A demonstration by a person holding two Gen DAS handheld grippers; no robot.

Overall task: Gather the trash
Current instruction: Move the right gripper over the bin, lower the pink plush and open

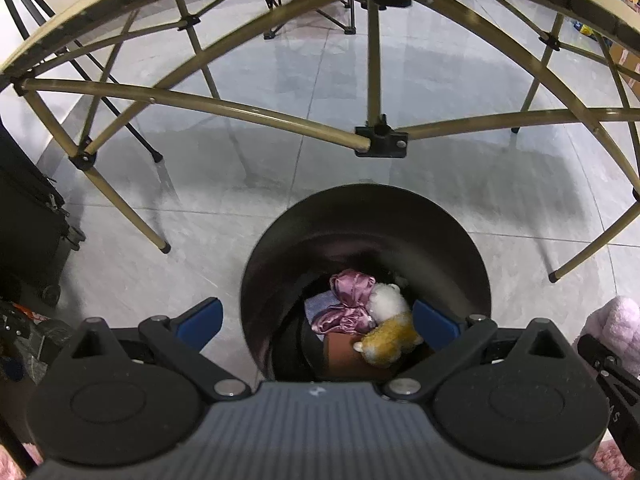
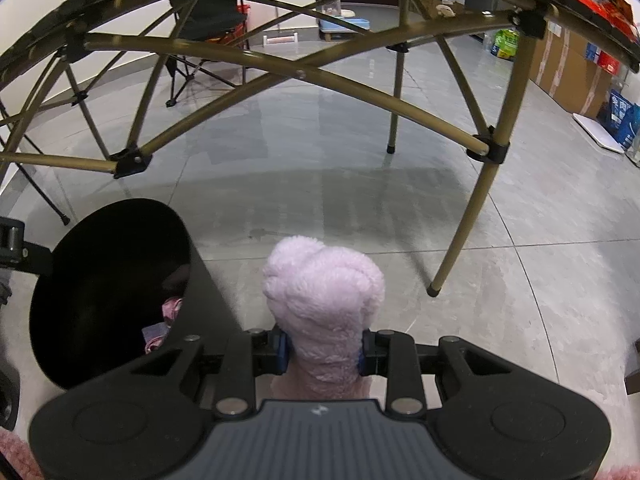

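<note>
A black round bin (image 1: pixel 280 248) stands on the floor under a folding table. Inside it lie a shiny pink cloth (image 1: pixel 348 300), a white and yellow plush toy (image 1: pixel 390 320) and a brown item. My left gripper (image 1: pixel 318 320) is open and empty, right above the bin's mouth. My right gripper (image 2: pixel 322 350) is shut on a fluffy pink plush item (image 2: pixel 324 292), held to the right of the bin (image 2: pixel 60 280). That pink item also shows at the right edge of the left wrist view (image 1: pixel 612 328).
The folding table's tan metal legs and cross braces (image 1: pixel 372 80) span the space above and behind the bin; one leg (image 2: pixel 460 240) stands right of the pink item. A black case (image 1: pixel 28 208) sits at left. Cardboard boxes (image 2: pixel 572 68) line the far right. Grey tile floor surrounds it all.
</note>
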